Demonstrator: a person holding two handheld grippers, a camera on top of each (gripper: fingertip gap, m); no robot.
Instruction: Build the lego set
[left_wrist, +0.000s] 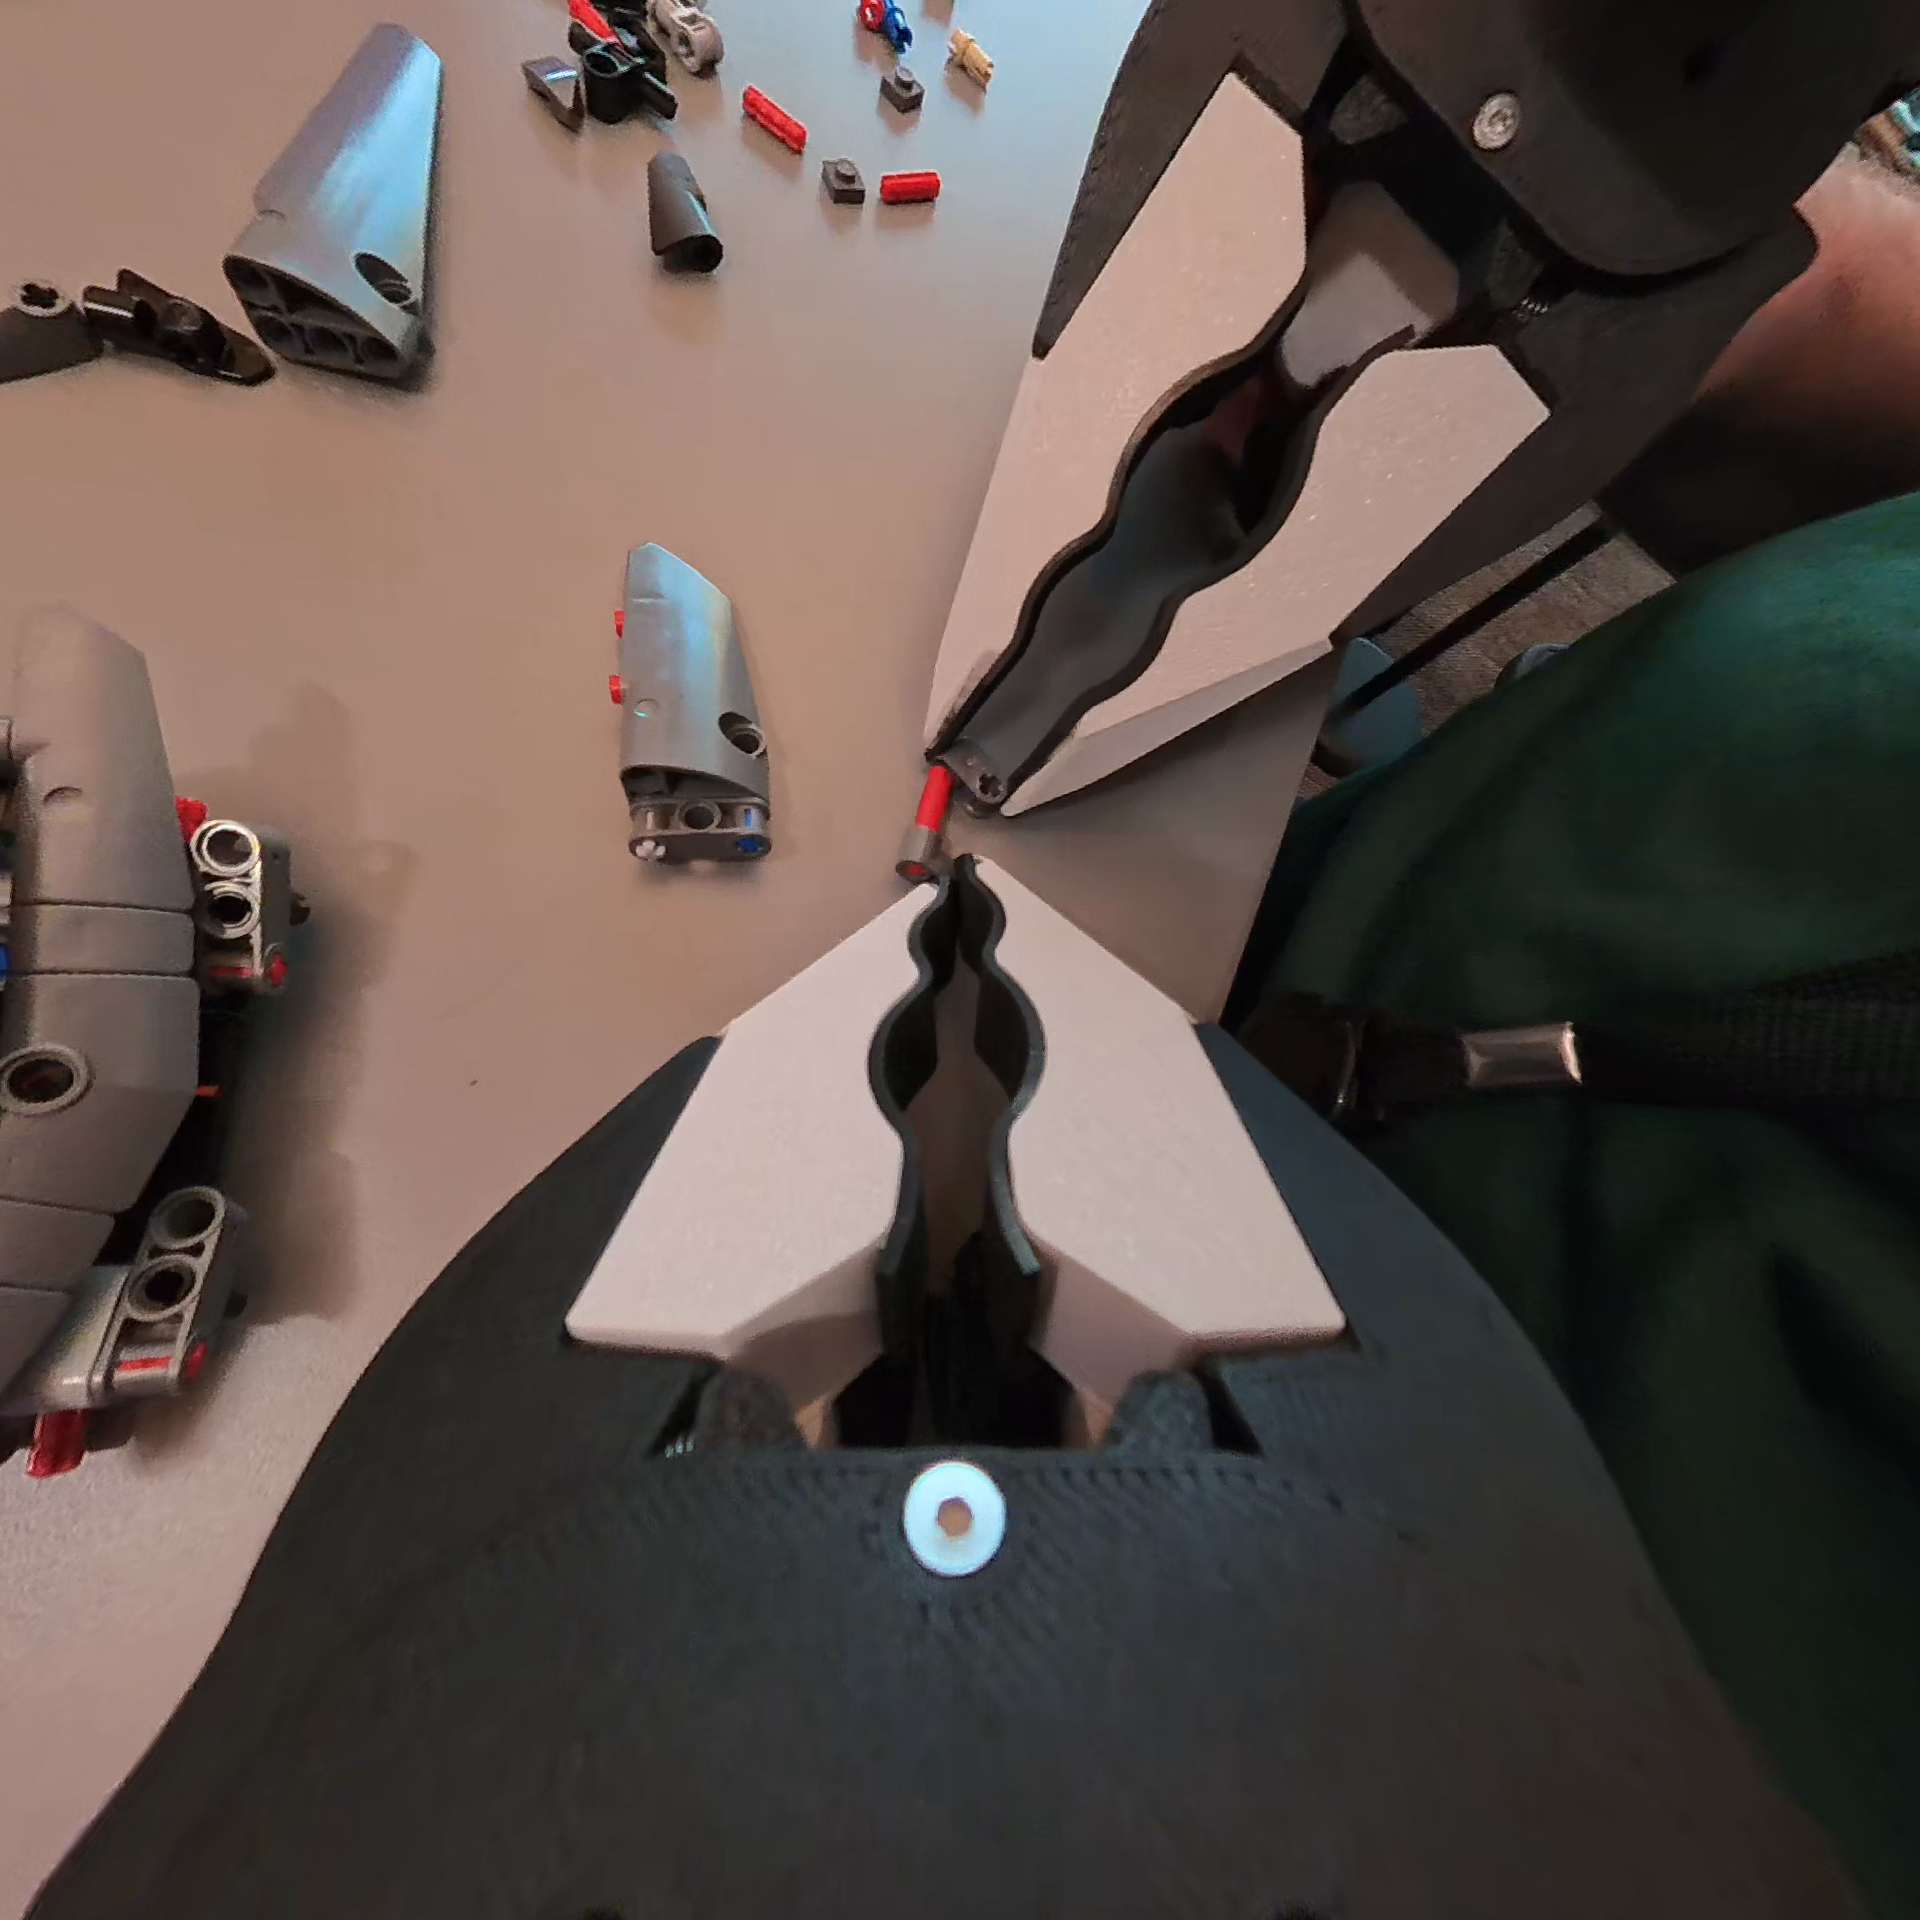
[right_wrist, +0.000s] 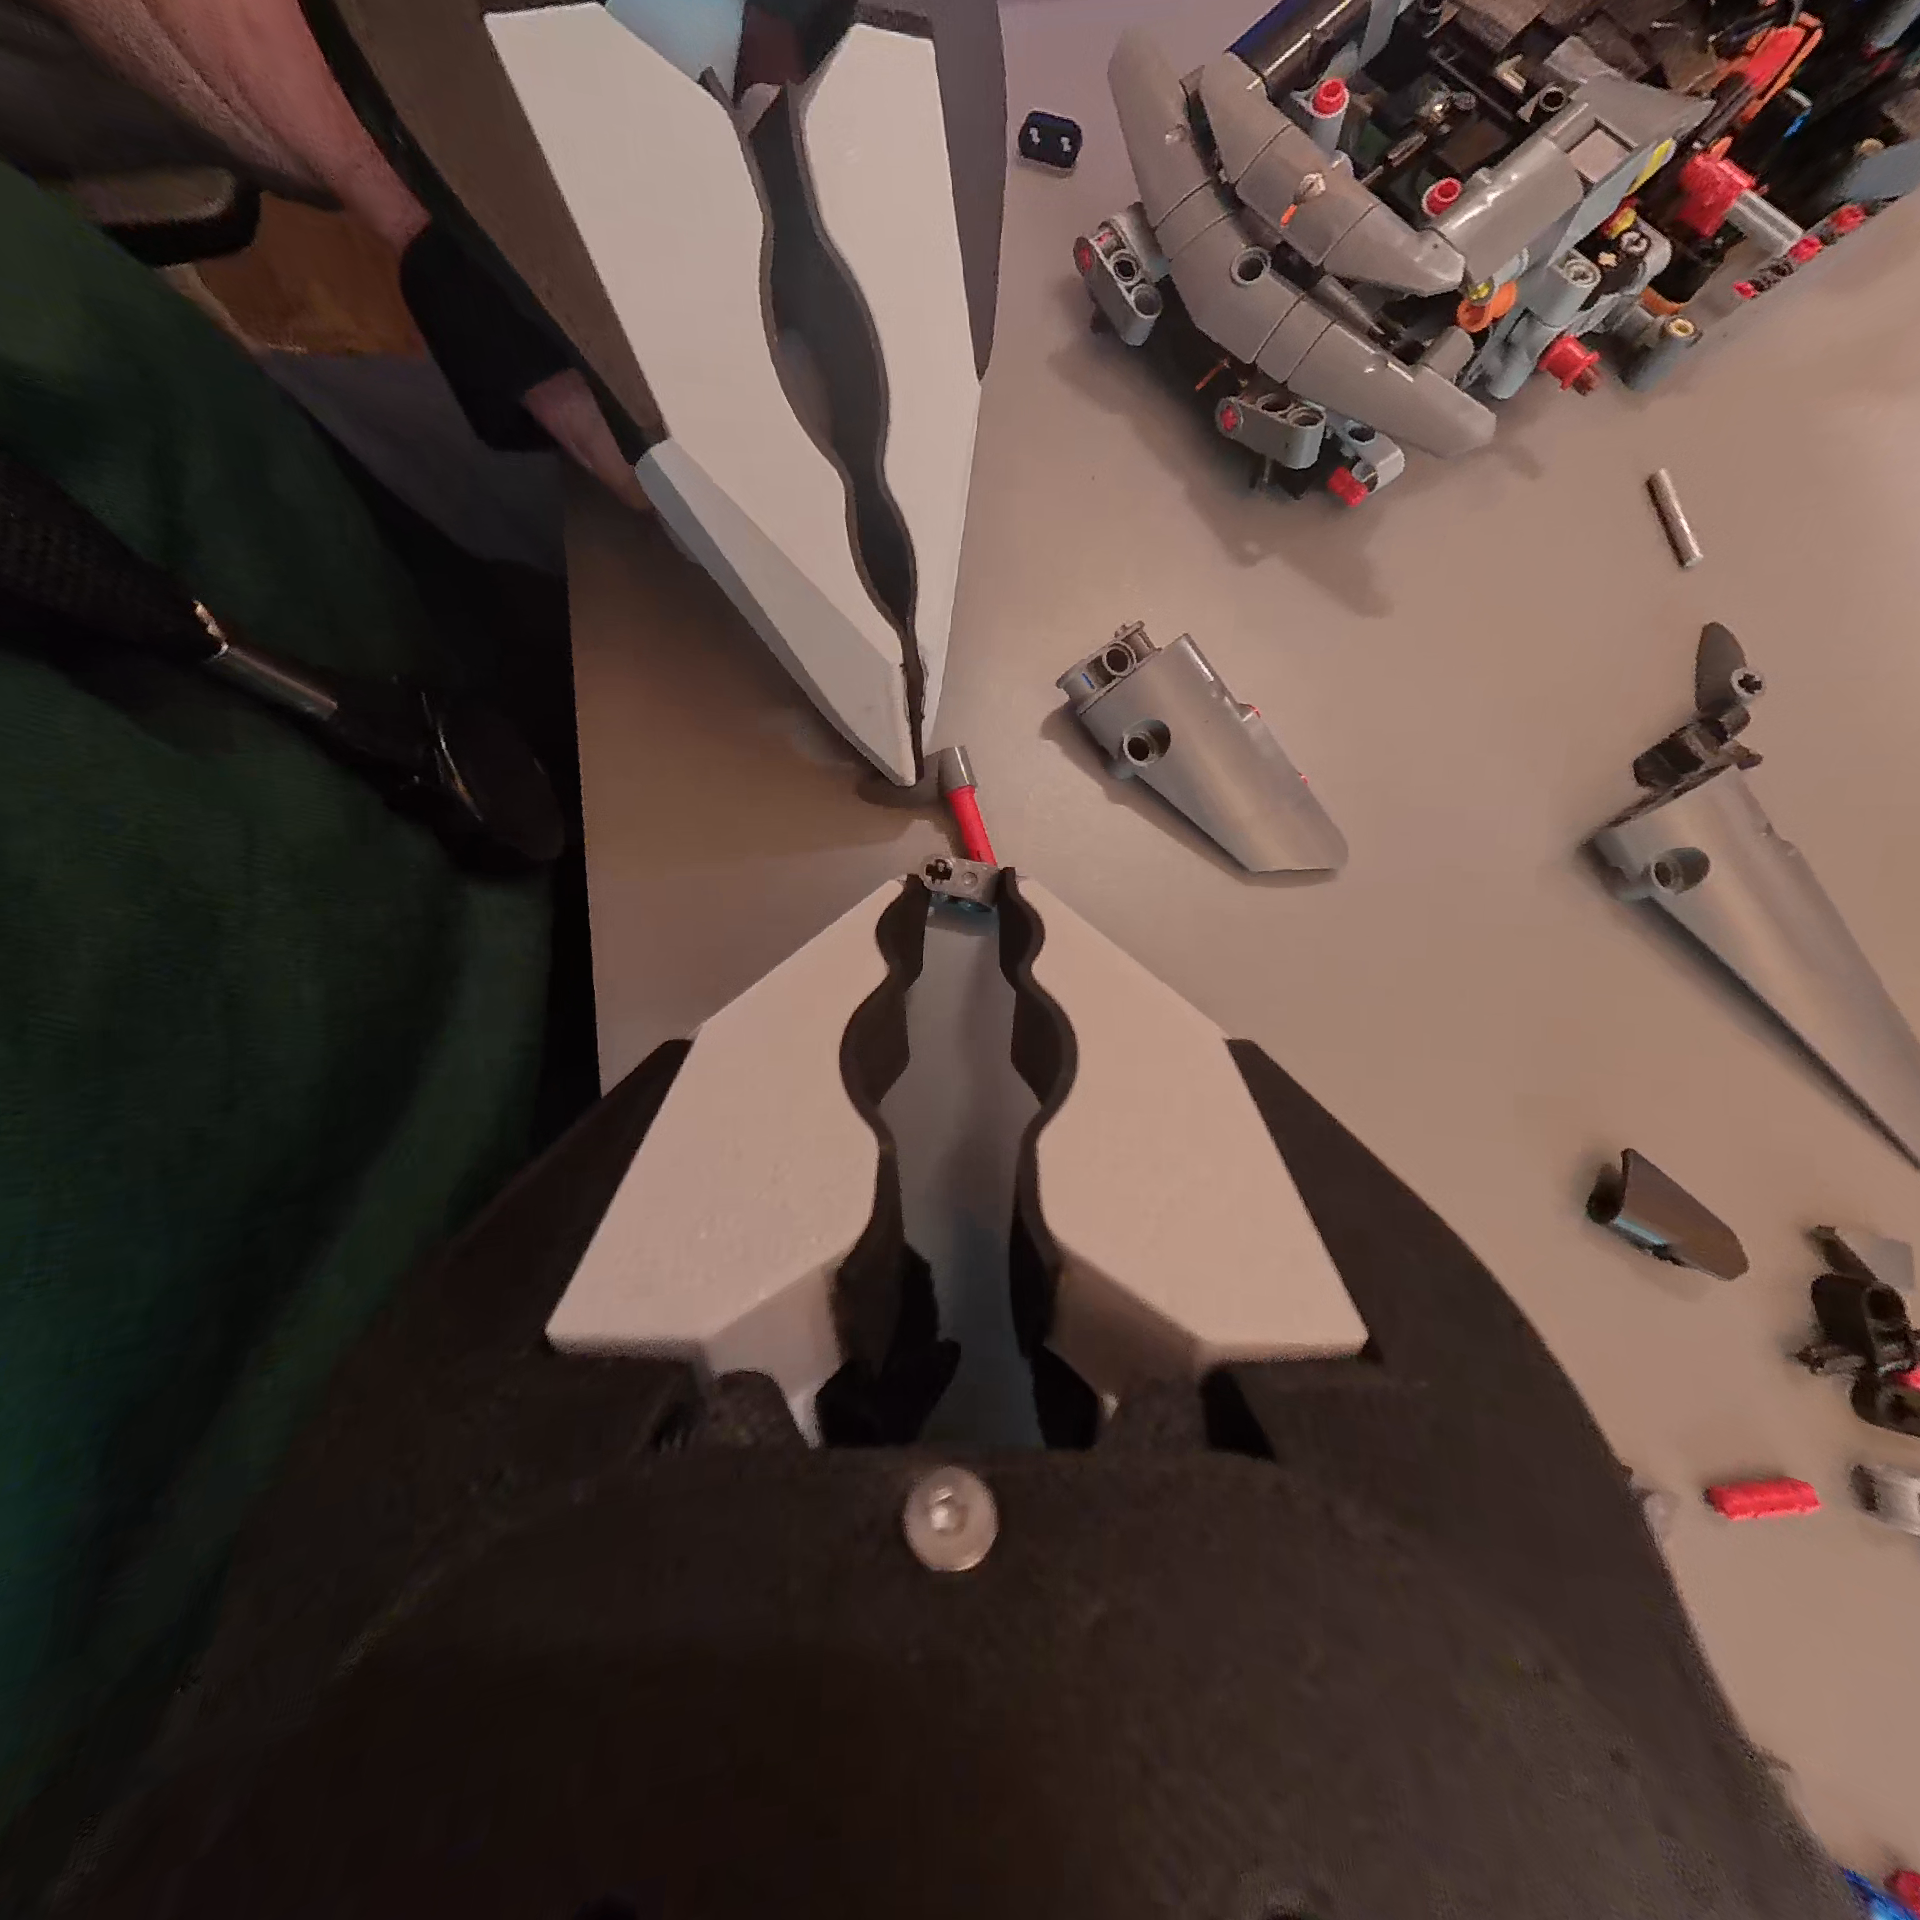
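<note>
My right gripper (right_wrist: 961, 883) is shut on a small grey connector (right_wrist: 961, 876) at its tips. A red axle (right_wrist: 968, 818) with a grey end sleeve (right_wrist: 955, 771) sticks out of the connector, just above the table near its front edge. My left gripper (left_wrist: 961, 871) is shut with nothing between its fingers. Its tips sit right beside the axle's grey end (left_wrist: 916, 857), and I cannot tell whether they touch. In the left wrist view the right gripper (left_wrist: 971, 792) comes in from the upper right with the red axle (left_wrist: 932, 795). In the right wrist view the left gripper (right_wrist: 914, 774) comes from above.
The large grey model (right_wrist: 1340, 260) stands farther in on the table and also shows in the left wrist view (left_wrist: 94, 987). Grey wedge panels (left_wrist: 691, 696) (left_wrist: 343, 208) and small red and dark parts (left_wrist: 774, 116) lie scattered. A person in green (left_wrist: 1610, 1091) is at the table edge. My two grippers' fingertips are within a few centimetres of each other.
</note>
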